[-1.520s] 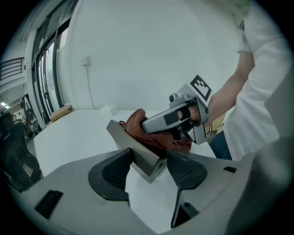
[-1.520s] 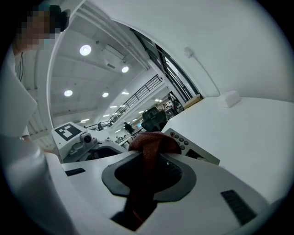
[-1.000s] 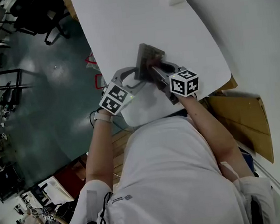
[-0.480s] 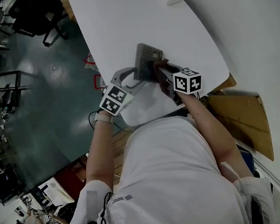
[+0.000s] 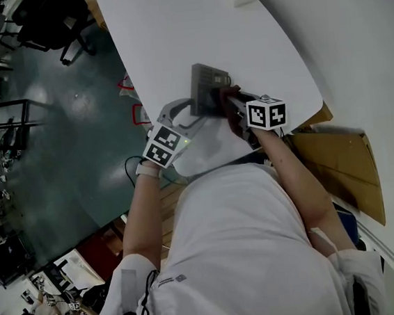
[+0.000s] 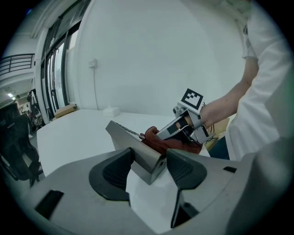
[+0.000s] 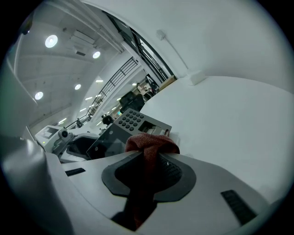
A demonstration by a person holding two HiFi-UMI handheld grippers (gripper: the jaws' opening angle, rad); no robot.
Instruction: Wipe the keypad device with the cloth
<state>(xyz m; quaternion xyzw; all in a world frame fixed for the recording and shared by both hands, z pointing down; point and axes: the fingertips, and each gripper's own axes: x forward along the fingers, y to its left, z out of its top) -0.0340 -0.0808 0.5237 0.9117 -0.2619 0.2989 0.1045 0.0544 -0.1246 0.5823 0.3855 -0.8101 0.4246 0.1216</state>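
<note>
The grey keypad device lies tilted on the white table close to its near edge. My left gripper comes at it from the left. In the left gripper view its jaws are closed on the device's lower corner. My right gripper is shut on a dark red cloth, whose bunched end rests against the device's near right side. In the right gripper view the keypad buttons show just beyond the cloth. The right gripper and the cloth also show behind the device.
A small white block sits far back on the table. The table's curved edge runs just left of the device, with the floor and office chairs below. A cardboard box stands to the right of the person.
The right gripper with the cloth has slid a little to the right along the device. The left gripper has shifted slightly nearer while holding the device.
</note>
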